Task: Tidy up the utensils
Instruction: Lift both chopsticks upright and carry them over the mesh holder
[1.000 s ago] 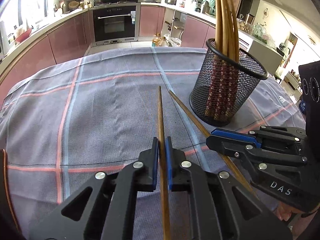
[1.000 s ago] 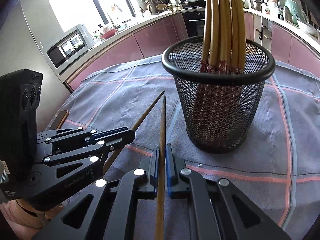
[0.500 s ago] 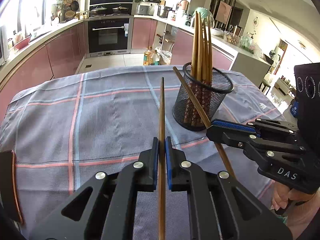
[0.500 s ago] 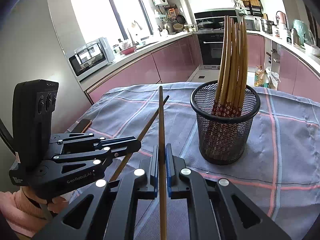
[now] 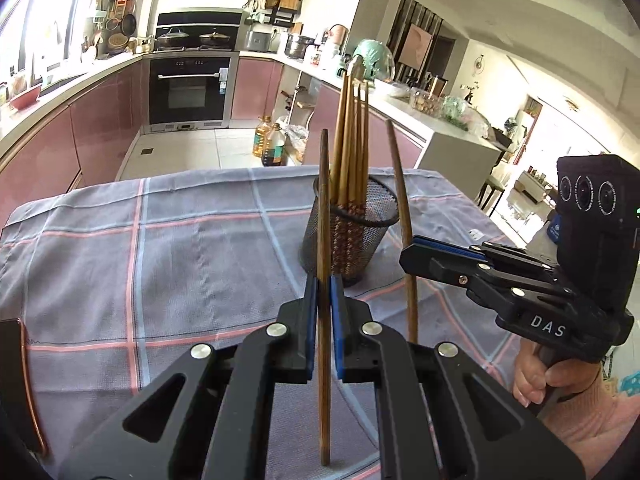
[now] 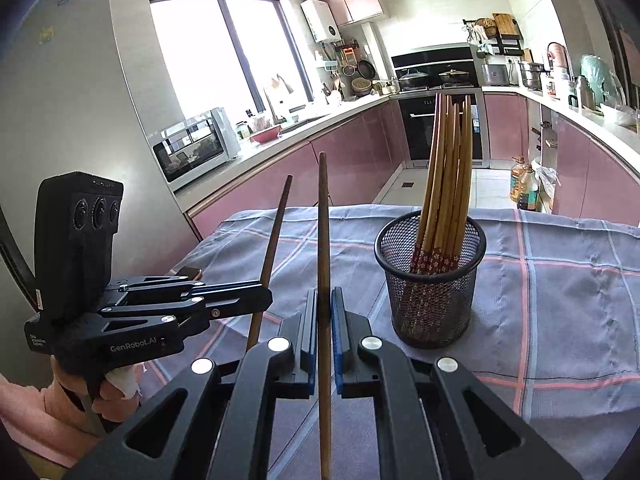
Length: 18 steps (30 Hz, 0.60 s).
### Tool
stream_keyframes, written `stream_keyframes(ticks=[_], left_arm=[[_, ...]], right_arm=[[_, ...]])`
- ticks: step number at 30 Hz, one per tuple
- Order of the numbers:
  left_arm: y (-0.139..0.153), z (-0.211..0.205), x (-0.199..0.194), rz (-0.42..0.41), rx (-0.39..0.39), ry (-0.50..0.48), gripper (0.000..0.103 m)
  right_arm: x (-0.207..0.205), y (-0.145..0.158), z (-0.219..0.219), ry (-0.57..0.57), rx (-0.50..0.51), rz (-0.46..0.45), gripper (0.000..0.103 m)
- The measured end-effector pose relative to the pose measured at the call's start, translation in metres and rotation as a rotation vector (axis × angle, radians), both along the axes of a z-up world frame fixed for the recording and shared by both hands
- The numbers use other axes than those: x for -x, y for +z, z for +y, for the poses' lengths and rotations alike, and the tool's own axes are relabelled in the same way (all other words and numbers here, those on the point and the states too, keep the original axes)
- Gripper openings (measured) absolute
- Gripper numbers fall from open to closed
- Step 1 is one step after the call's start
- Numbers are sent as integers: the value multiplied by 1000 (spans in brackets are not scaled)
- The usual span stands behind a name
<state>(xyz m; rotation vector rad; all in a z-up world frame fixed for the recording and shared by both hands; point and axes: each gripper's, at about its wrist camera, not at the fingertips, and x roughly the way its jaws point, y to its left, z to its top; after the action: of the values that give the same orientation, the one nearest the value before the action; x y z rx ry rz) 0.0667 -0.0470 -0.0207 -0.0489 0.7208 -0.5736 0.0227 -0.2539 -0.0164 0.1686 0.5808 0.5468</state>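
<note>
Chopsticks now raised off cloth, one clamped in left gripper (image 5: 324,300), one in right gripper (image 6: 324,312), tips up; mesh holder (image 6: 432,280) just ahead of fingers, ready for dropping in.

White letters "DAS" stand on the black side of the right gripper (image 5: 410,258), as seen from the left wrist. On the side of the left gripper (image 6: 260,300) I read "GenRobot.AI" in white. A small white label at its rear end and the stickers on the fridge (image 6: 60,60) are too small to read.
</note>
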Motion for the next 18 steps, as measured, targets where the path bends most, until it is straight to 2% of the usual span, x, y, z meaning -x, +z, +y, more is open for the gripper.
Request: stream_keyframes(ticks=[18], left_arm=[[37, -4, 6, -77, 73, -30, 7]], right_arm=[[2, 34, -18, -36, -36, -109, 6]])
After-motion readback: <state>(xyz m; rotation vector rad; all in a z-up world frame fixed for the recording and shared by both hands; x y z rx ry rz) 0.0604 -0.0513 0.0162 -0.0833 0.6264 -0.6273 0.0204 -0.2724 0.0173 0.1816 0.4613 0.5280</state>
